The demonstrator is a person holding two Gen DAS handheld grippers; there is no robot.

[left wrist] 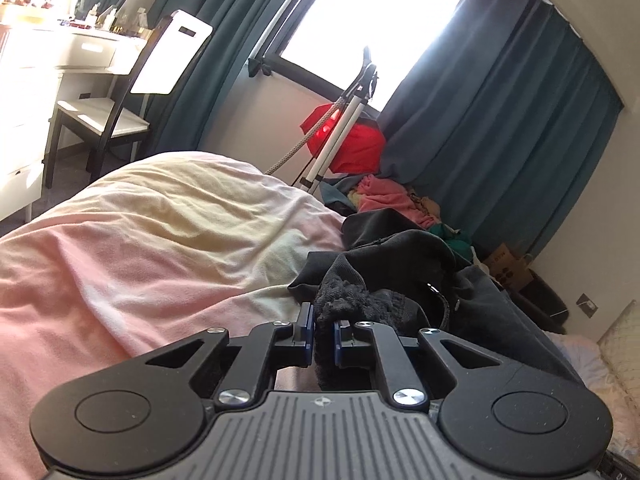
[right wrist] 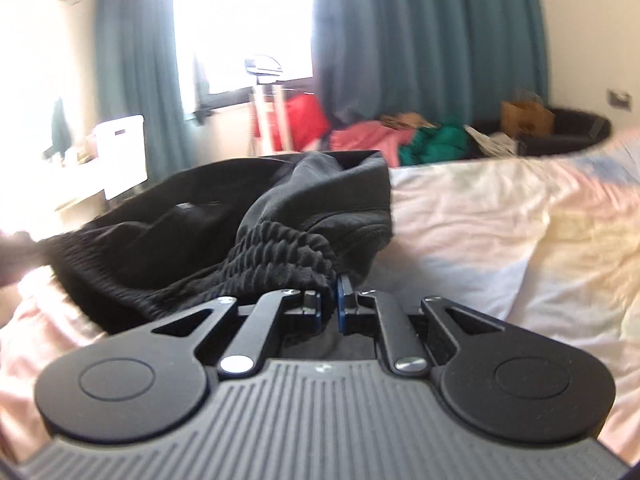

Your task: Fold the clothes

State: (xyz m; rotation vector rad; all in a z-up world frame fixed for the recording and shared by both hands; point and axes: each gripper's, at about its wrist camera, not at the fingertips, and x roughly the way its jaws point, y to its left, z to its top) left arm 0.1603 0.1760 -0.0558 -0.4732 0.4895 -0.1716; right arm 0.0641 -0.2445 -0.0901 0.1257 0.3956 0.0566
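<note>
Garment folds: the black garment [left wrist: 400,264] bunches over itself, so its shape and kind cannot be told.
Held edge: the ribbed cloth between each hand-held gripper's pads is covered by them.
Right wrist view: blurred; the bedding [right wrist: 520,220] at the right edge smears.
Dresser top [left wrist: 80,20]: washed out by glare, items too small to tell.
Clothes pile [right wrist: 400,136]: soft, pieces indistinct.
</note>
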